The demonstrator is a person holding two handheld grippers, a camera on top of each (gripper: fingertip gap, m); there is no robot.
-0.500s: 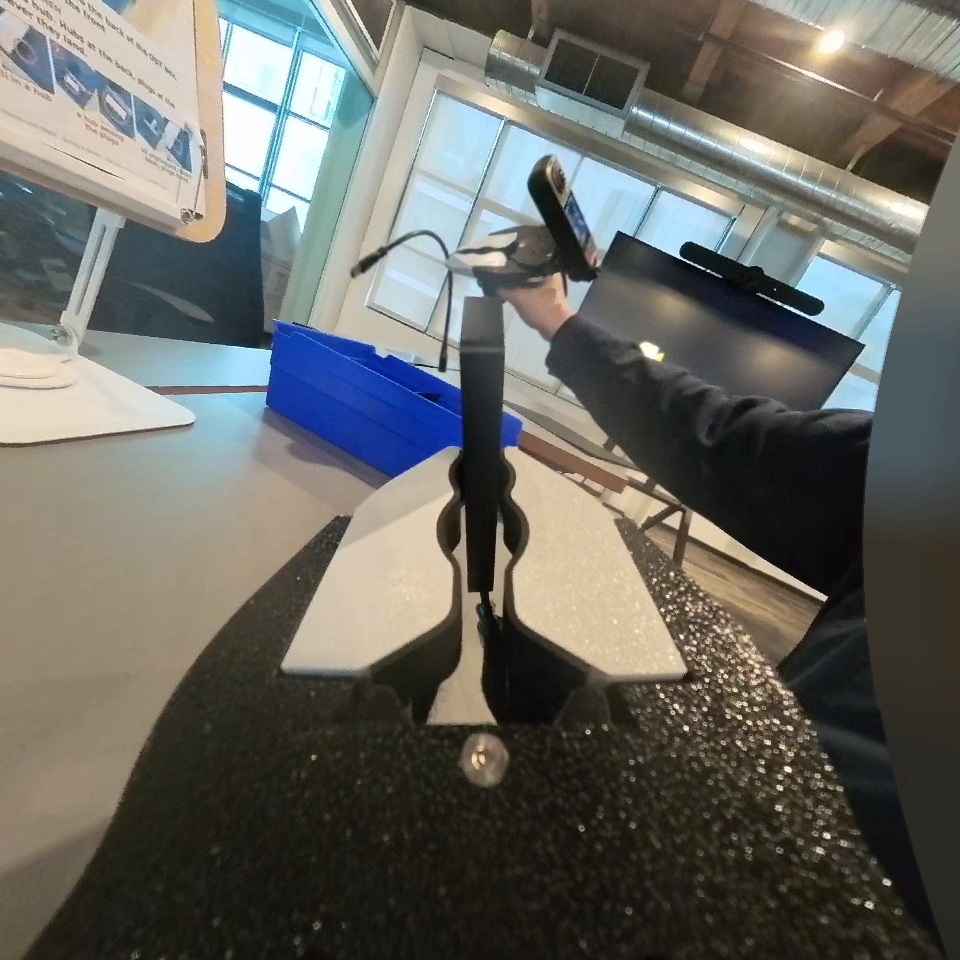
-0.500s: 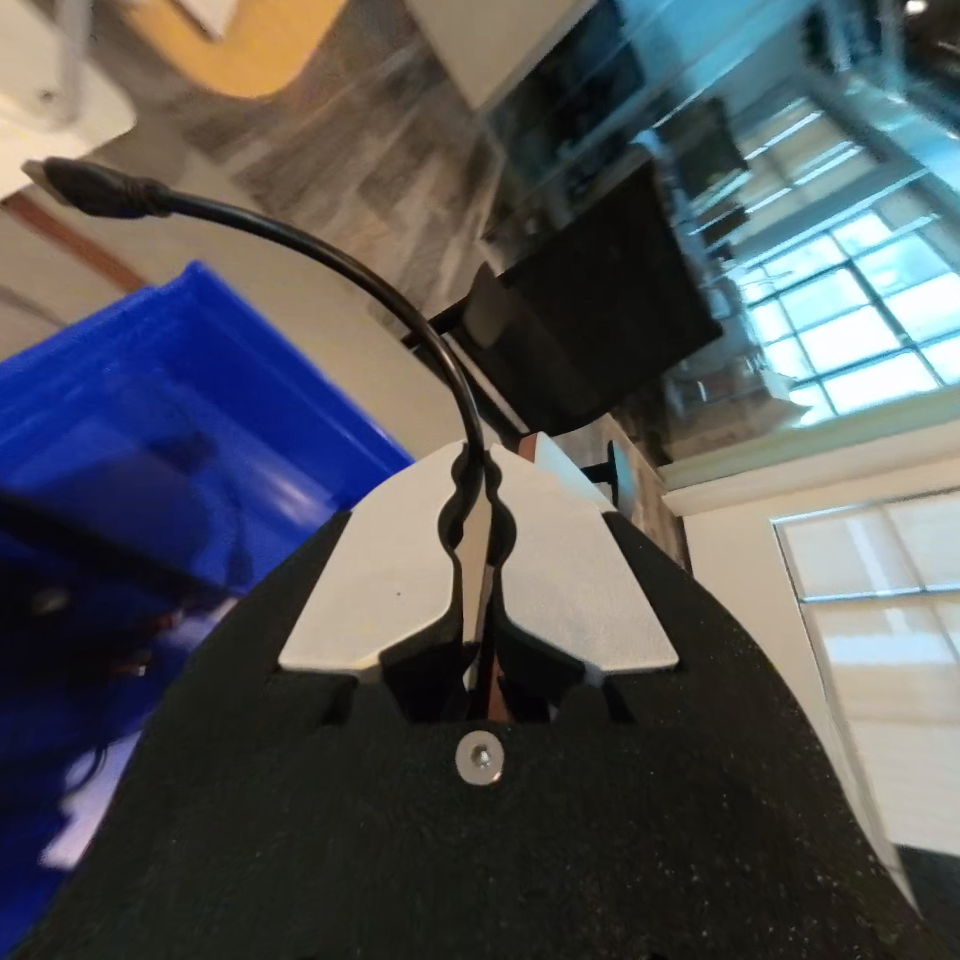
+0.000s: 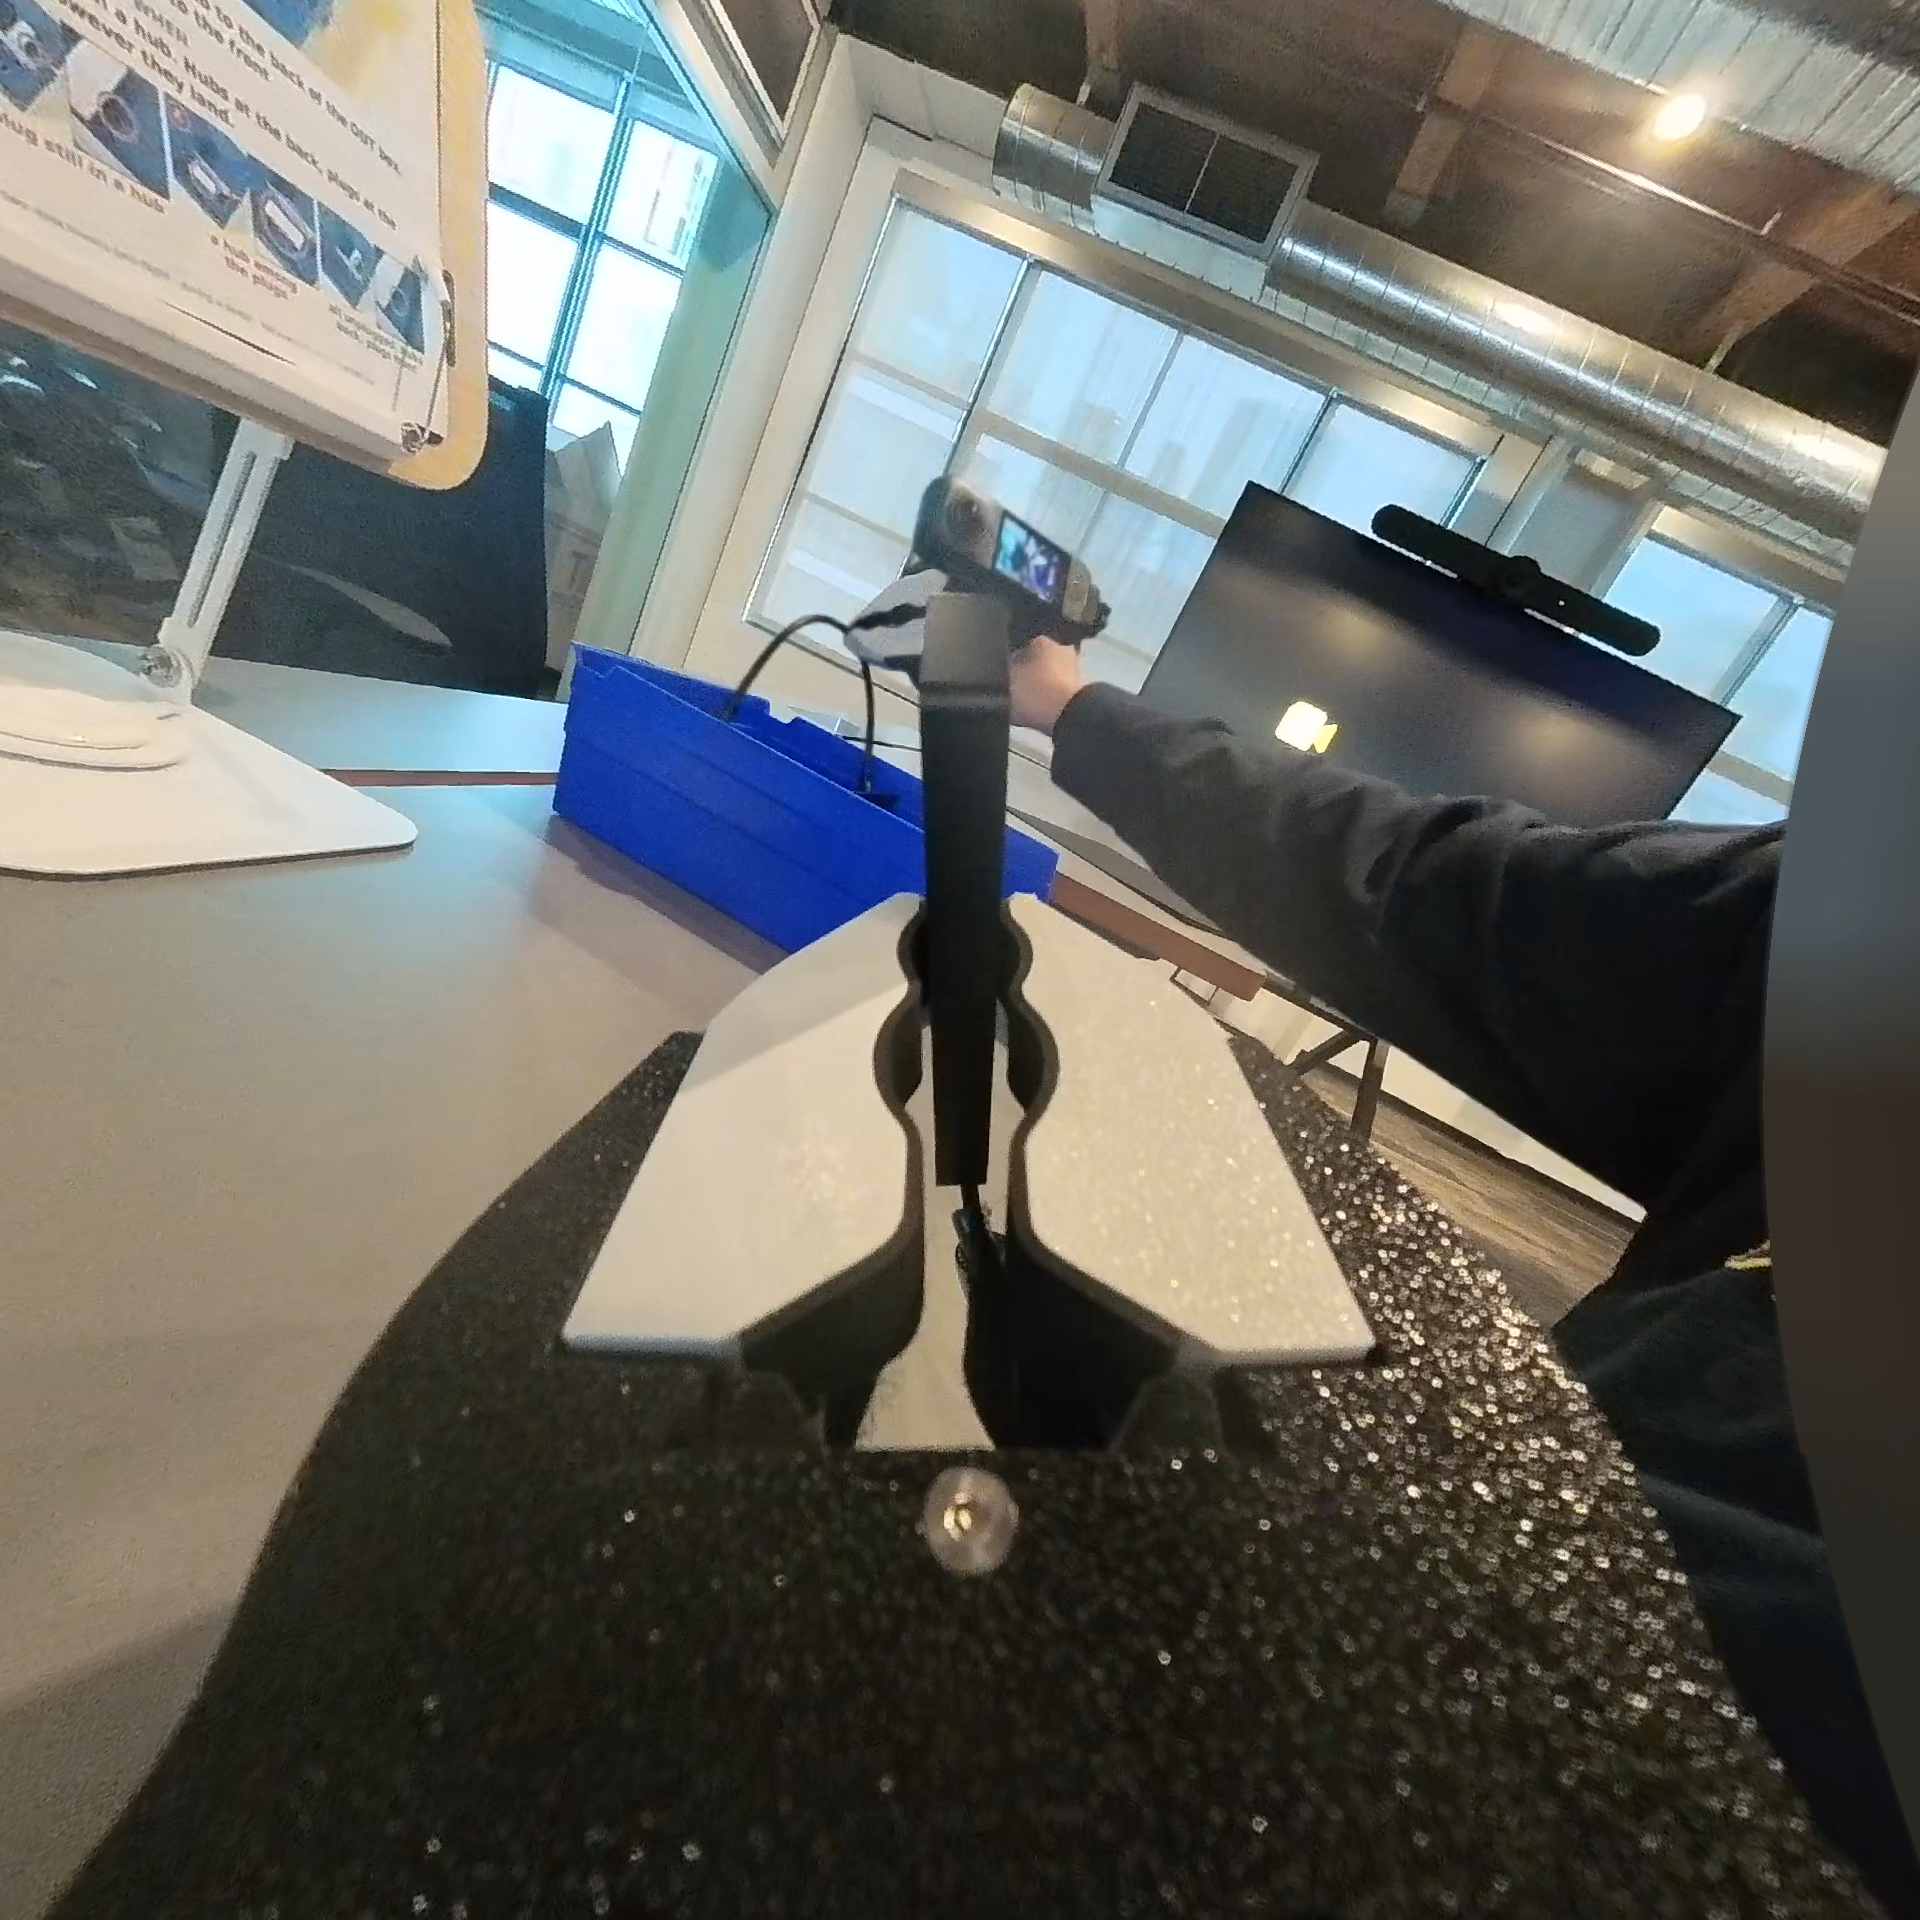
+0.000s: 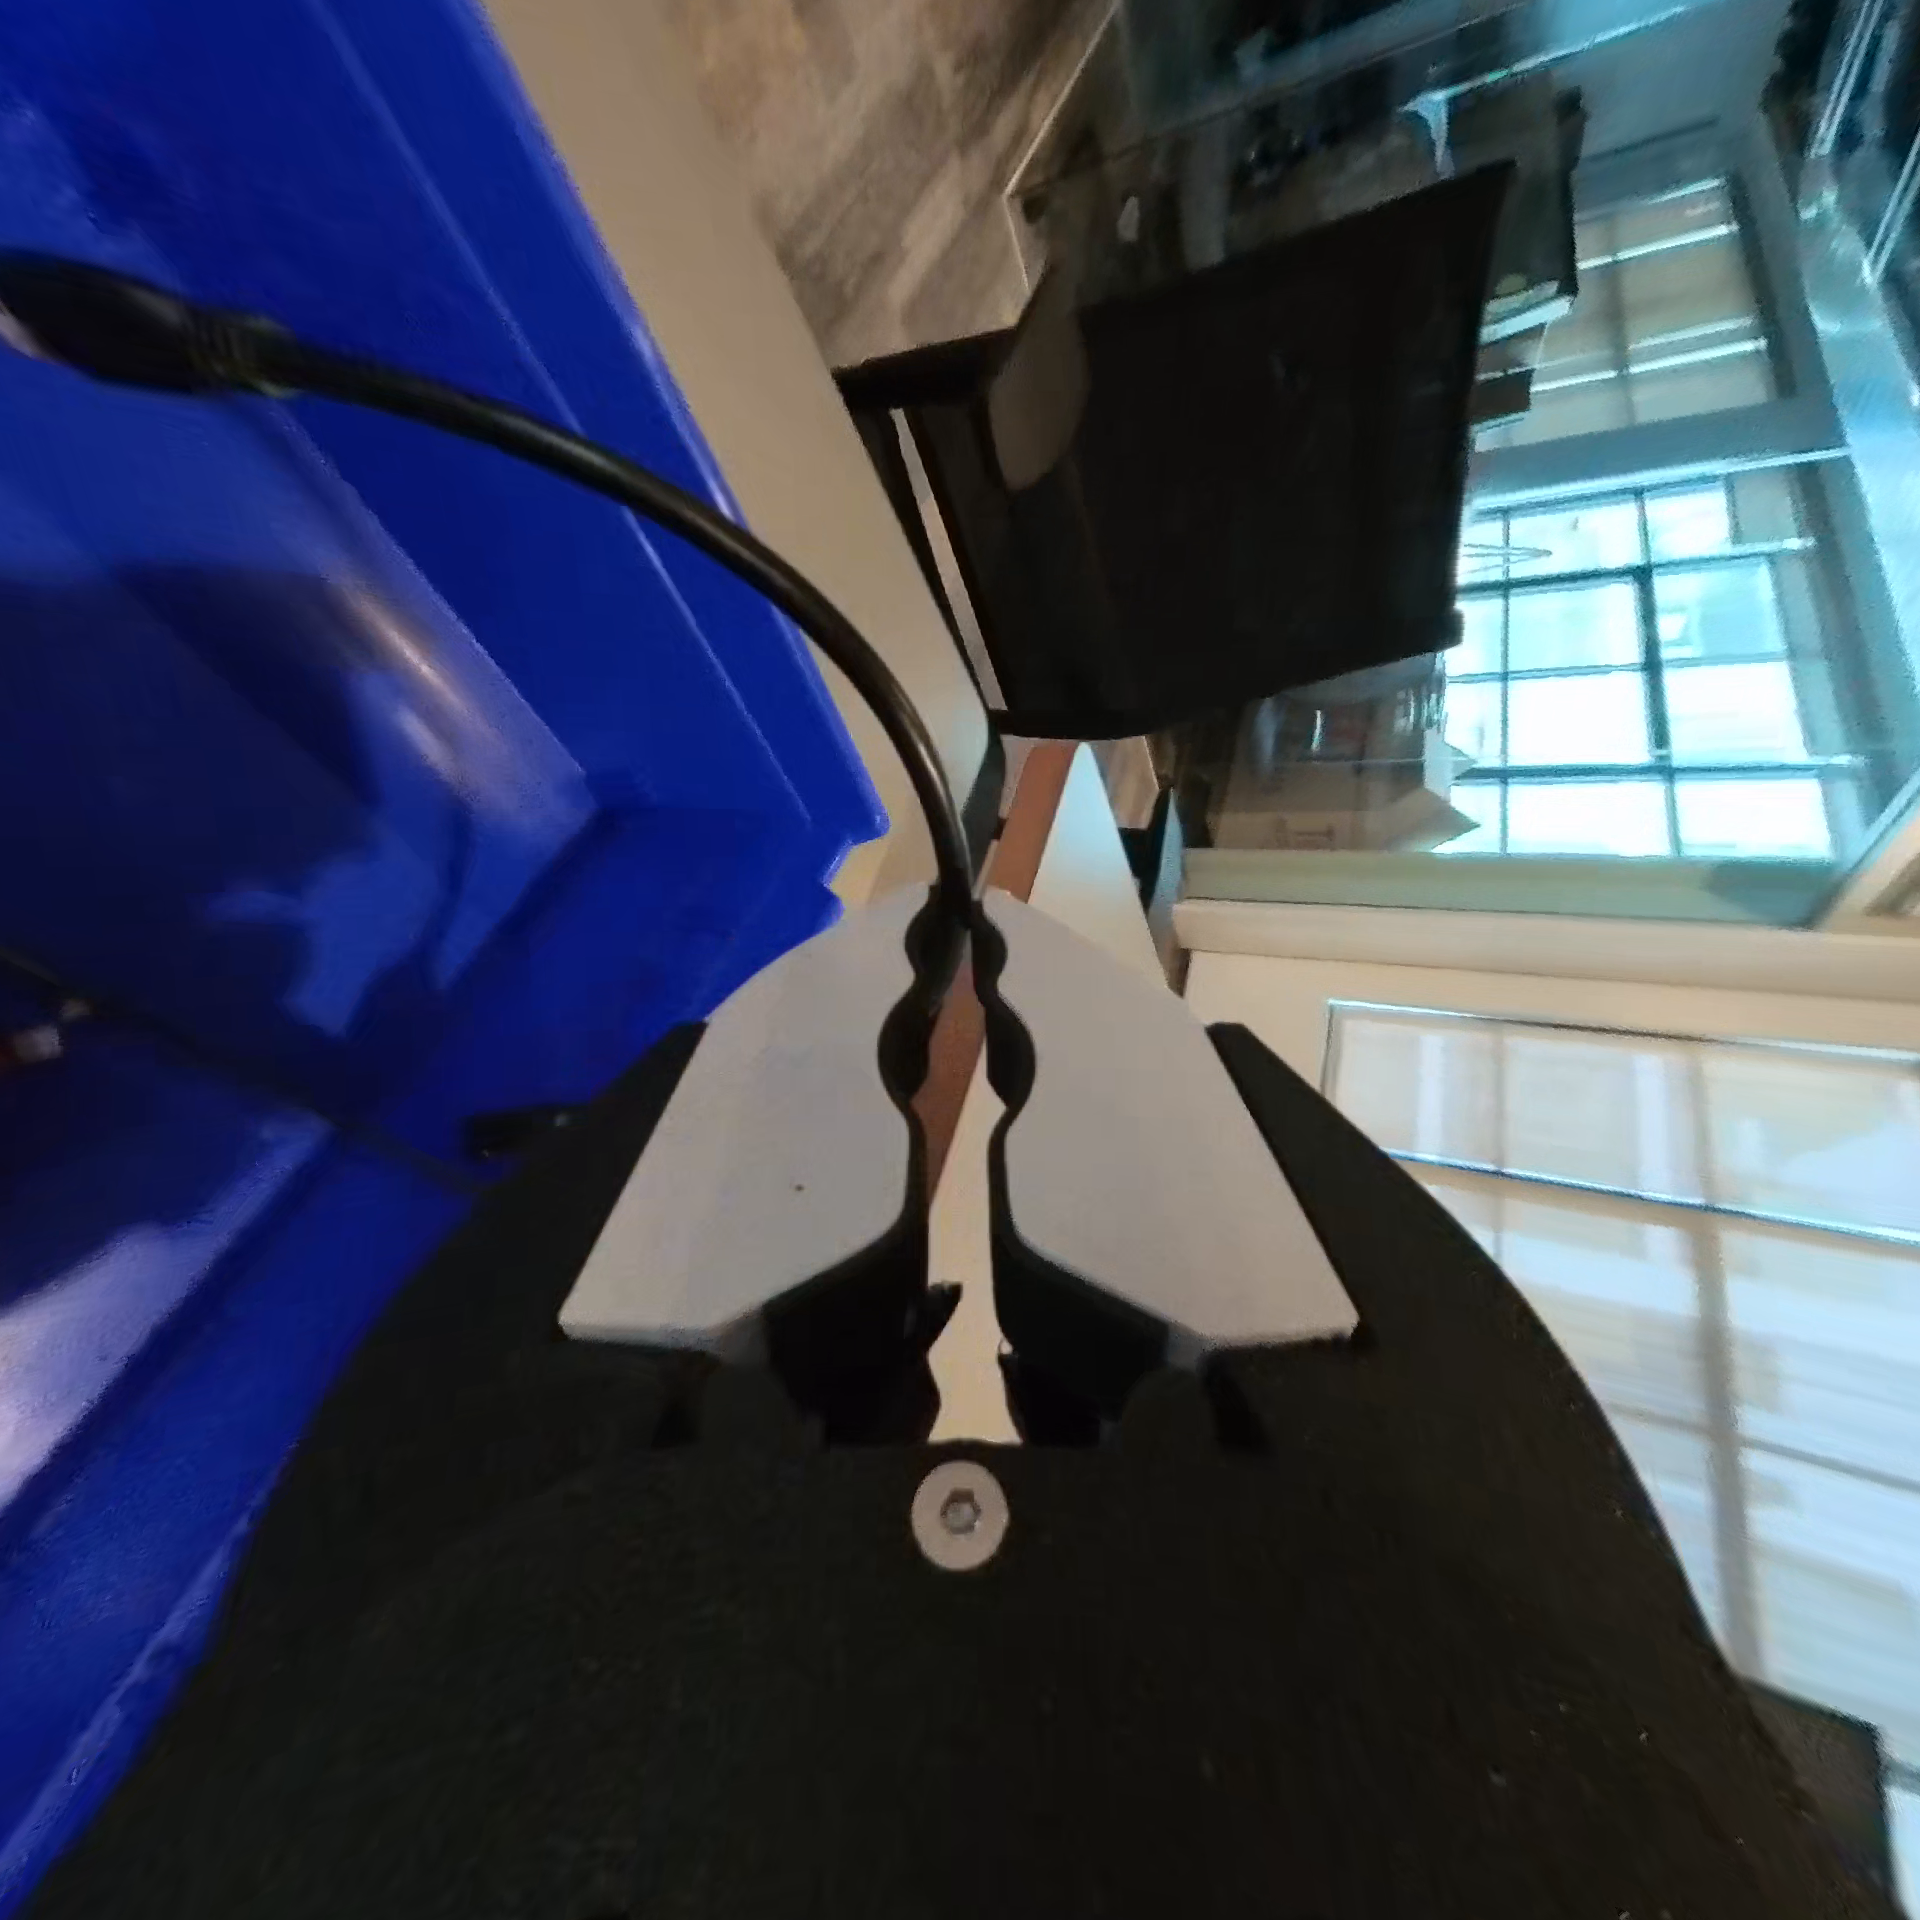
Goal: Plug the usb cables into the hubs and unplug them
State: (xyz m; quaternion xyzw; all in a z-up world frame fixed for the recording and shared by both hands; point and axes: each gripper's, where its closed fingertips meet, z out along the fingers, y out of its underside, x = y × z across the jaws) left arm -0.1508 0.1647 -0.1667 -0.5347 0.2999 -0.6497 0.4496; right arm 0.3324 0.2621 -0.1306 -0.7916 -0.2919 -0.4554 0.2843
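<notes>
Two tongs busy | my left tongs point(image 3: 964, 935) clamp a black hub point(image 3: 962, 831) upright | my right tongs point(image 4: 951, 914) pinch a black cable point(image 4: 644, 488) beside the blue bin point(image 4: 312, 623)

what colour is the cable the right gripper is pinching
Black. The cable shows best in the right wrist view, arching from the right gripper toward the blue bin.

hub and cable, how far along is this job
Done: the left gripper is shut on the hub, the right gripper on the cable. In hand: the cable's plug hangs over the blue bin, apart from the hub. Left: plugging in, then unplugging.
</notes>
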